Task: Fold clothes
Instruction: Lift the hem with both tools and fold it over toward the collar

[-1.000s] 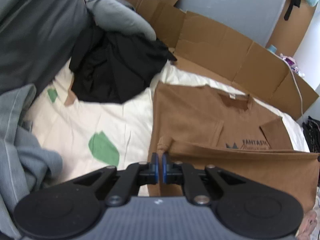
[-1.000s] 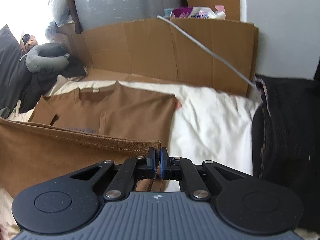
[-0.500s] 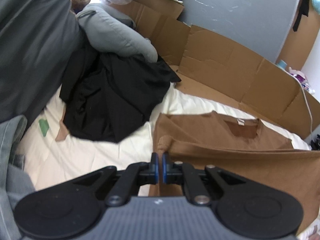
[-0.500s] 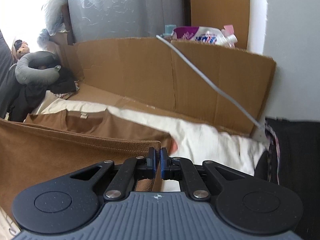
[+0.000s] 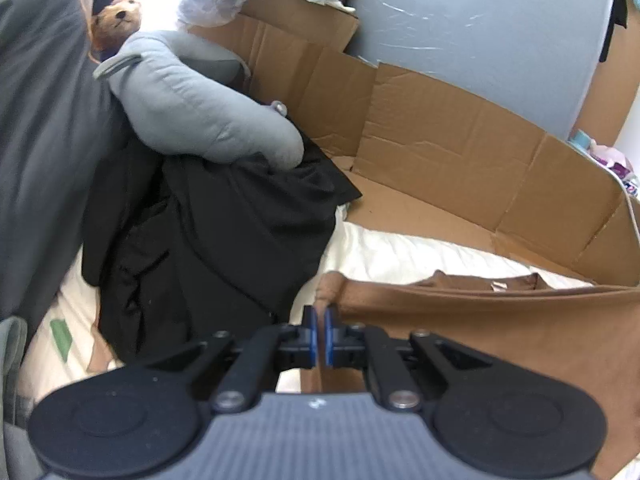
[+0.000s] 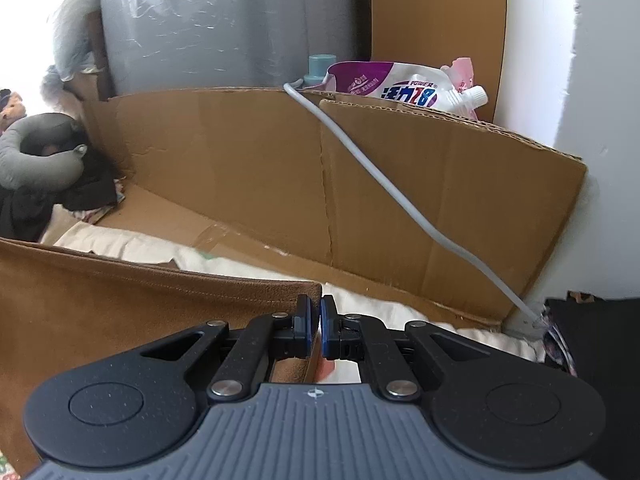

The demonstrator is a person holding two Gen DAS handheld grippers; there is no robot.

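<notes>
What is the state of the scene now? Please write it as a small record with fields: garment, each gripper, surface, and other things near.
garment: brown T-shirt, its hem edge lifted and stretched between both grippers, collar end lying on the sheet
left gripper: shut on one hem corner
right gripper: shut on the other hem corner
surface: white bed sheet
behind: cardboard wall with a grey cable across it
left side: black clothes pile, grey neck pillow, teddy bear
</notes>
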